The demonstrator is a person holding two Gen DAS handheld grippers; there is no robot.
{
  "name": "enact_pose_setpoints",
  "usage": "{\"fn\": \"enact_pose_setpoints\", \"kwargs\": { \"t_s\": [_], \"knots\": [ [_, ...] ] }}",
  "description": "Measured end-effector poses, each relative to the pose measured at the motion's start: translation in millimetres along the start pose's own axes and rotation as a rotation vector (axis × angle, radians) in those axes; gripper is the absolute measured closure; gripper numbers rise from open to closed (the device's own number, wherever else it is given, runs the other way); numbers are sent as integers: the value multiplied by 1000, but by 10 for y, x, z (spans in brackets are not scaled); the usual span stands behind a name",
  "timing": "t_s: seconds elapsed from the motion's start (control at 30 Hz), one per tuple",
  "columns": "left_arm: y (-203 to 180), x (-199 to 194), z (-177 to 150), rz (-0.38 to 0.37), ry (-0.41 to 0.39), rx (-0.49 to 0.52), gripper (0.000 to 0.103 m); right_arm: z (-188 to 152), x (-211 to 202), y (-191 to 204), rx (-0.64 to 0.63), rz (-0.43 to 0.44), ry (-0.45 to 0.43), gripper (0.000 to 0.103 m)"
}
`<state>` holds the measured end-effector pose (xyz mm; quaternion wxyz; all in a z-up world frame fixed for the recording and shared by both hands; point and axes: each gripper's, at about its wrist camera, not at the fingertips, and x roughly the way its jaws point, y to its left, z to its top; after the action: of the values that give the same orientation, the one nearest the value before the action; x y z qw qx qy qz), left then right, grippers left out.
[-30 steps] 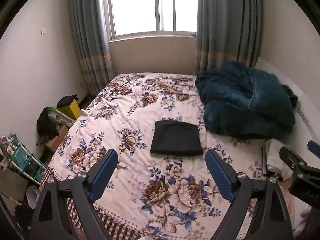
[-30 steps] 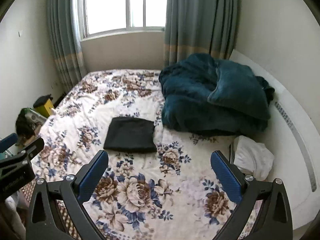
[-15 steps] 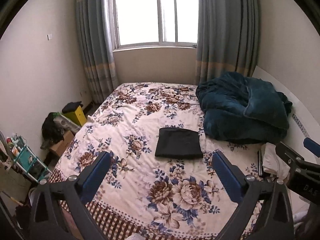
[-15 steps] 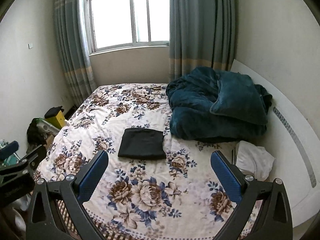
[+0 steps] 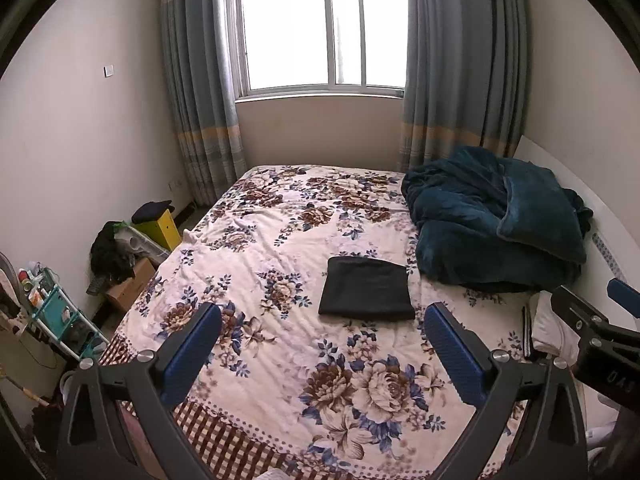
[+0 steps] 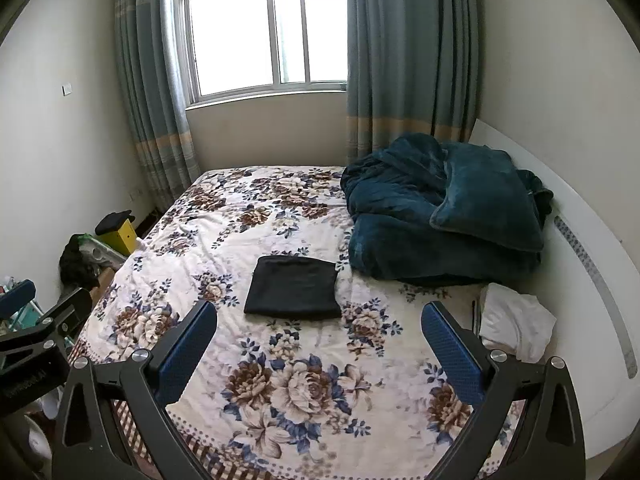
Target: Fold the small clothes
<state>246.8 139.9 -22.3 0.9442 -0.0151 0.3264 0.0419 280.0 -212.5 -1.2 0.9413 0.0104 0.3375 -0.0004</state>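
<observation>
A black garment (image 5: 366,289) lies folded into a flat rectangle on the floral bedspread (image 5: 280,240), near the middle of the bed; it also shows in the right wrist view (image 6: 294,287). My left gripper (image 5: 322,334) is open and empty, held above the bed's near end, well short of the garment. My right gripper (image 6: 320,332) is open and empty too, at a similar distance. A crumpled white cloth (image 6: 516,322) lies at the bed's right edge by the white headboard (image 6: 592,264).
A bundled dark teal blanket (image 5: 496,220) fills the bed's right far side. Left of the bed stand a yellow box (image 5: 160,226), a cardboard box (image 5: 128,286) and a teal rack (image 5: 56,316). A curtained window (image 5: 320,32) is behind.
Both grippers have pulled back and up from the bed, so the folded garment looks smaller and farther. More of the window and walls shows. Both stay open.
</observation>
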Motion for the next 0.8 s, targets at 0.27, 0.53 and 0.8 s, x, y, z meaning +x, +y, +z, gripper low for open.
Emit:
{"fn": "enact_pose_setpoints", "kwargs": {
  "t_s": [0.27,0.53,0.8],
  "knots": [
    [3,-4,7,5,0,-3,0,36,46,1,-3,11,2,0],
    [1,3,33,4,-7,-3,0,53,72,50,-8,17,-4,0],
    [-10,-14,49,-3,-5,-5,0,27,103,30,-12,16,0,0]
  ]
}}
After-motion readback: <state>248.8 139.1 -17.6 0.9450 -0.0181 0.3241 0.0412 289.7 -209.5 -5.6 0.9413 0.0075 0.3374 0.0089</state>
